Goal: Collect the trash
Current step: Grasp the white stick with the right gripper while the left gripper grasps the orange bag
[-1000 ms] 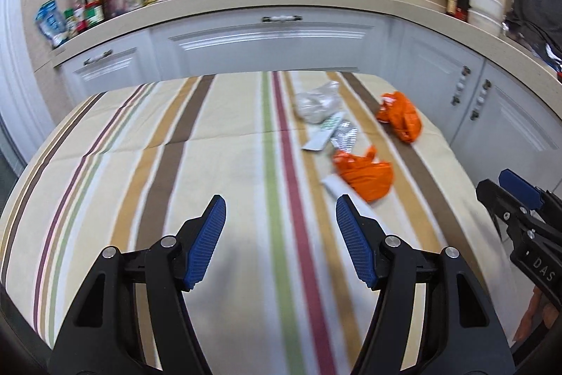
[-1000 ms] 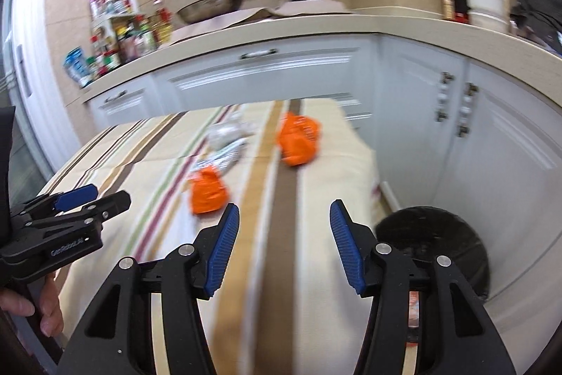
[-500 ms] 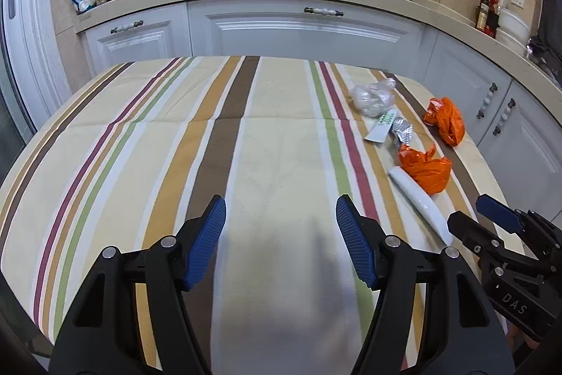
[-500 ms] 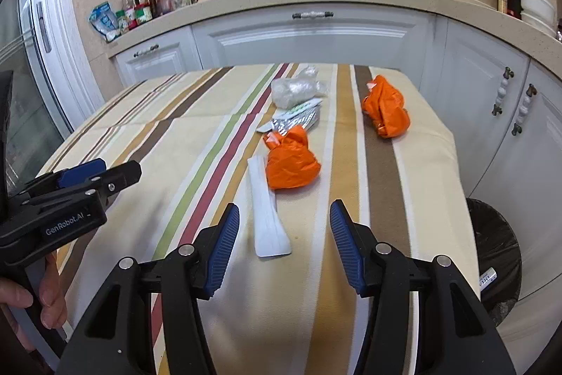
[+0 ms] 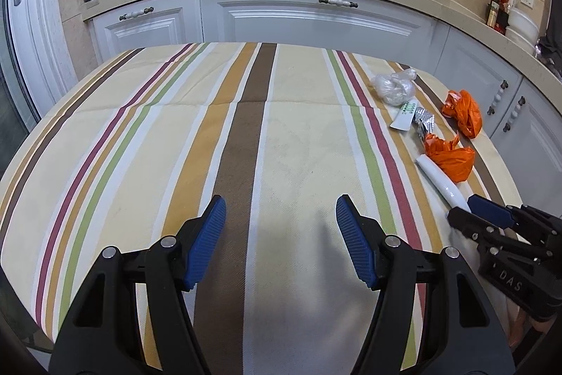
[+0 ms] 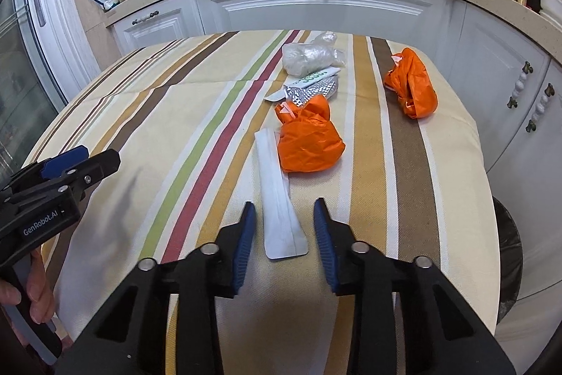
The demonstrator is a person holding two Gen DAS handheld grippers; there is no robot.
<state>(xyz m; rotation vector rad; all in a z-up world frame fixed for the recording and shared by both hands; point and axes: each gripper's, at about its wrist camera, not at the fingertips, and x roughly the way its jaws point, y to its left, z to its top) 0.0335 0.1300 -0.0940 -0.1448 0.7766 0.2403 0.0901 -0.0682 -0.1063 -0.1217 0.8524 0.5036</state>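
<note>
From the left wrist view, the left gripper hangs over a bare stretch of the striped desk, its blue fingers spread wide with nothing between them. The trash lies well off to its right, along the desk's right side: a clear plastic bag farthest away, then a green-printed white packet touching a silver blister pack, a crumpled orange bag with a white strip wrapper just beside it, and a second orange bag by the desk's edge. The right gripper shows here only from the side, its tip at the near end of the white strip; how wide it stands cannot be told from this angle.

The right wrist view settles that. The right gripper has just been closing; its fingers now stand narrowly apart on either side of the strip's wide near end, and a gap still shows on both sides of the strip, so they are not gripping it. This view alone shows a dark bin on the floor beyond the desk's right edge, and a person's hand holding the left gripper's handle.
</note>
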